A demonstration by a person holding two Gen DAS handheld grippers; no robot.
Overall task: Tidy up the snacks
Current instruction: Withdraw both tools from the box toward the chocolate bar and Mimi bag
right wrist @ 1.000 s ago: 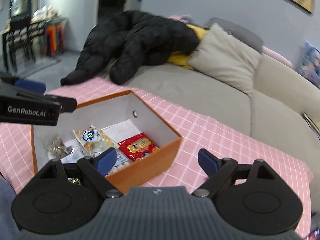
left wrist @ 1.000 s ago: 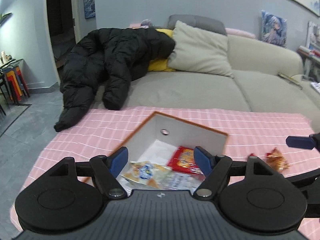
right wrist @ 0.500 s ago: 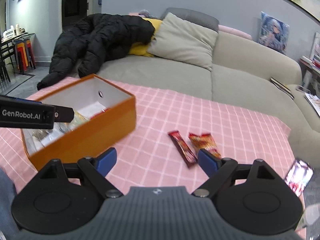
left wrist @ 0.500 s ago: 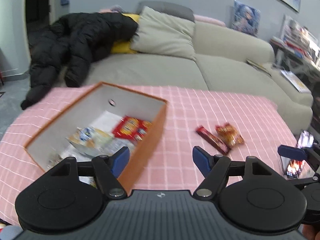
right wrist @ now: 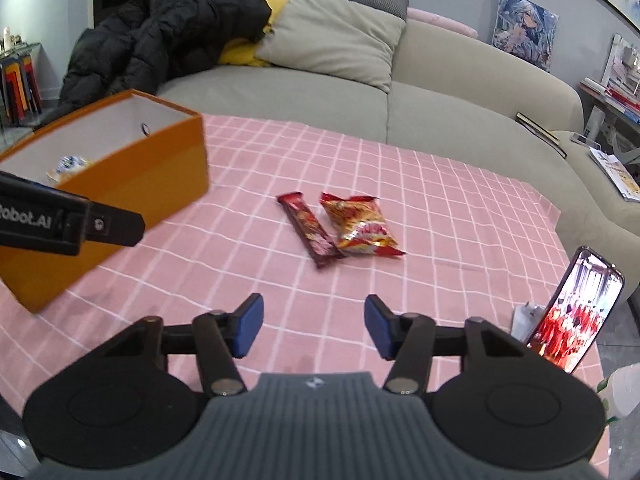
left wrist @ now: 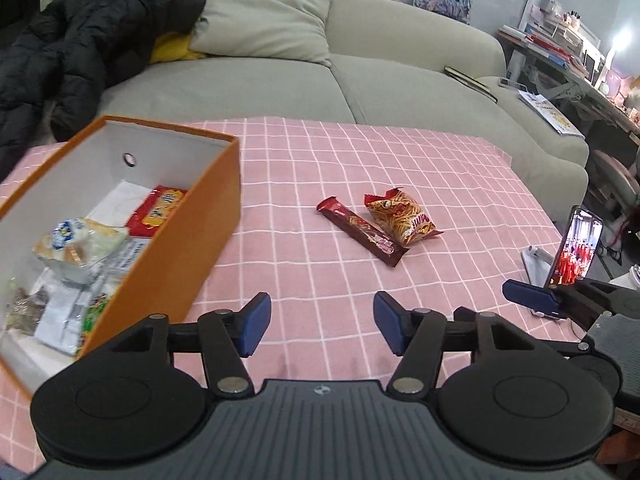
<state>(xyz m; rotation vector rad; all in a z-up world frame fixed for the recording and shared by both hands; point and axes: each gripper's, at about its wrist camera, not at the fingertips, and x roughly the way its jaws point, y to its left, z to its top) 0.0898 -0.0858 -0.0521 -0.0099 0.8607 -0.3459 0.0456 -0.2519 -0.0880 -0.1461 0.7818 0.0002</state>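
A pink checked cloth (left wrist: 360,168) covers the table, and two snacks lie on it side by side near the middle: a long dark red bar (left wrist: 362,231) and, touching it on its three o'clock side, a red and orange crinkled bag (left wrist: 402,220). In the right wrist view the same bar (right wrist: 309,229) and bag (right wrist: 360,226) sit at about twelve o'clock from the right gripper (right wrist: 312,326), well apart from its blue pads. The right gripper's jaws have just been closing, yet they stand apart with only bare cloth between them and grasp nothing. The left gripper (left wrist: 322,326) is in the same condition: its jaws have just been closing, they remain released, and only cloth shows between them, with the snacks at roughly one o'clock. An orange box (left wrist: 192,236) with a white inside stands at nine to ten o'clock from the left gripper, and several packets lie in it, among them a red one (left wrist: 158,210) and a pale one with a blue mark (left wrist: 80,244). A phone (right wrist: 576,312) with a lit screen leans upright at three o'clock of the right gripper, near the cloth's edge. Beyond the table, at twelve o'clock, a beige sofa (right wrist: 460,92) carries a black padded jacket (right wrist: 160,40) and a pale cushion (right wrist: 336,36).
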